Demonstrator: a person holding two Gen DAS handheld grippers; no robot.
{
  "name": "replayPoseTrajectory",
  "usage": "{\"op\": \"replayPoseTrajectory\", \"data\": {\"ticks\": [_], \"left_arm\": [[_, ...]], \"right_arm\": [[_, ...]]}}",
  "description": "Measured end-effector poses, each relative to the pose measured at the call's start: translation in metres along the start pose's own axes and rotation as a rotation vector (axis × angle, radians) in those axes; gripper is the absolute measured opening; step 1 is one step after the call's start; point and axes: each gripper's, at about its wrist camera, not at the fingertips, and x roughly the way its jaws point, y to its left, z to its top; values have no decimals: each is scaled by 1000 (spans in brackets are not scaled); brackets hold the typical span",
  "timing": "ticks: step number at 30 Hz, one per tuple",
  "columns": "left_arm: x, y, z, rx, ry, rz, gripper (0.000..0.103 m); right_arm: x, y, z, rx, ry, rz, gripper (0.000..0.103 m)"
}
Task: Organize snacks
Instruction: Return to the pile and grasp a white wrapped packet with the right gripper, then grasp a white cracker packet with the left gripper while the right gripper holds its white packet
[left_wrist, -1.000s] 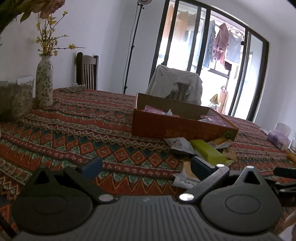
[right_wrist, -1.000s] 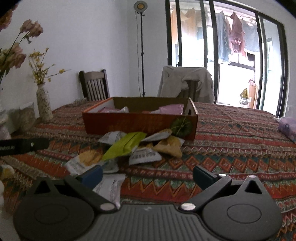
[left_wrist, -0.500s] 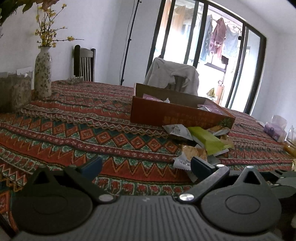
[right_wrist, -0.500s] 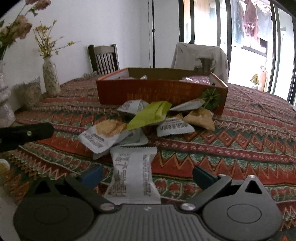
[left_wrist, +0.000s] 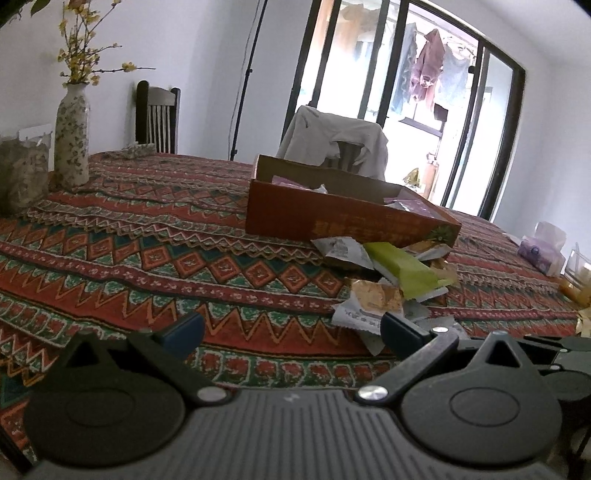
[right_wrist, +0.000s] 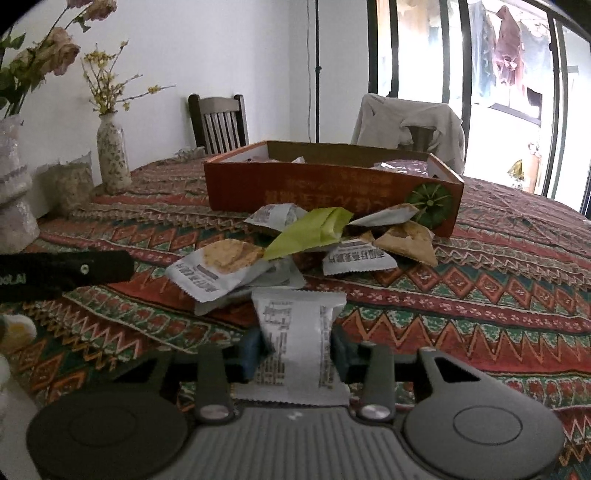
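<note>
An orange cardboard box with a few snacks inside stands mid-table. In front of it lies a pile of snack packets, among them a green packet and a white cookie packet. My right gripper is closing its jaws on a white snack packet lying lengthwise between them; both blue pads touch its sides. My left gripper stands open over bare tablecloth, left of the pile, with nothing between its fingers. One of its black fingers shows at the left of the right wrist view.
A patterned cloth covers the table. A flowered vase and another pot stand at the far left. A wooden chair and a chair draped with cloth stand behind. A tissue pack lies at the far right.
The right gripper came forward and down to the nearest white packet, then its jaws swung in from wide open onto the packet's sides. The left gripper stayed open and almost still.
</note>
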Motion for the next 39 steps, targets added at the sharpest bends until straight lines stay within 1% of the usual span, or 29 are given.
{"op": "replayPoseTrajectory", "data": {"ticks": [5, 13, 23, 28, 30, 33, 36, 38, 39], "left_arm": [[3, -4, 2, 9, 5, -2, 103], [17, -15, 10, 17, 28, -9, 103], [41, -45, 17, 72, 75, -34, 103], [54, -57, 15, 109, 106, -32, 103], [59, -62, 16, 121, 115, -21, 103], [69, -68, 19, 133, 121, 15, 103], [82, -70, 22, 125, 149, 50, 103], [89, -70, 22, 118, 170, 65, 101], [92, -70, 21, 116, 176, 68, 97]], "right_arm": [[-12, -15, 2, 18, -63, -53, 39], [-21, -50, 0, 91, -105, -114, 39], [-25, -78, -5, 148, -139, -145, 39], [-24, -87, -8, 165, -150, -154, 39], [-24, -90, -9, 169, -152, -156, 39], [-24, -93, -11, 173, -154, -156, 39], [-23, -95, -13, 176, -156, -153, 39], [-23, -96, -13, 177, -156, -150, 39], [-22, -97, -14, 180, -155, -148, 40]]}}
